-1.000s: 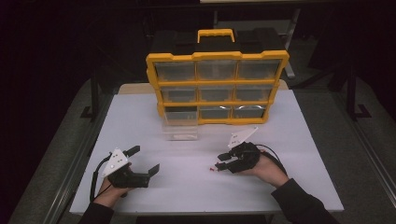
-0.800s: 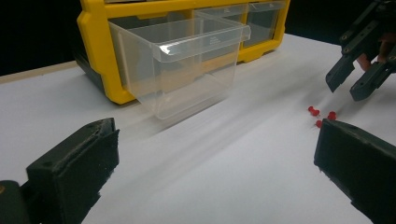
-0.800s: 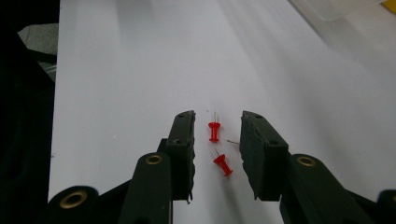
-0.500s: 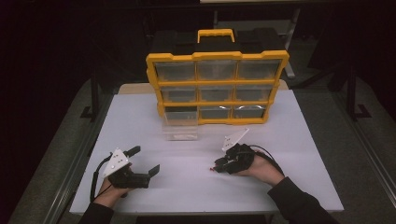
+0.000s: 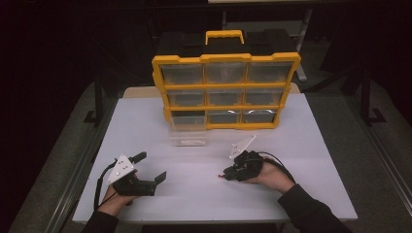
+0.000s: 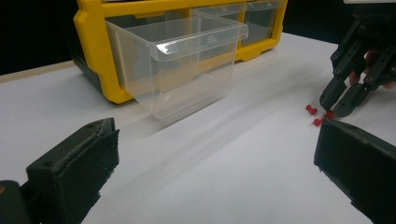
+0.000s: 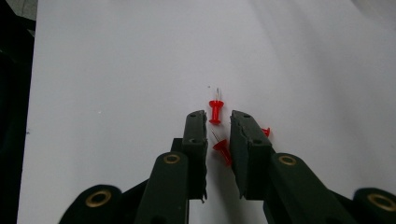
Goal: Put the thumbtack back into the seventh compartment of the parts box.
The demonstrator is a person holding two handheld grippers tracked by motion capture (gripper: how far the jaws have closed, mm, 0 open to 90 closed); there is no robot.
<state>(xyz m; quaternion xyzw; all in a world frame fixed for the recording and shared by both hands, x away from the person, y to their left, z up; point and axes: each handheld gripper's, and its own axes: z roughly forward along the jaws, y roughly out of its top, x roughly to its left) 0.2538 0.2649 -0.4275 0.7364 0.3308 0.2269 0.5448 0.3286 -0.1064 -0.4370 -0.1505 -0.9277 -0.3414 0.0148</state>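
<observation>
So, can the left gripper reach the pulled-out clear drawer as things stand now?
Probably yes. The left gripper has its fingers wide open with nothing between them, and bare white table lies between it and the clear drawer. The red pushpins lie off to one side.

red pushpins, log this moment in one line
right gripper: jaws just closing around one red pushpin, not yet clamped | left gripper: open, idle | clear drawer: out on table

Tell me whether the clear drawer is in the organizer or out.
Out: the clear drawer stands on the table before the yellow organizer, leaving a vacant bottom-left slot.
</observation>
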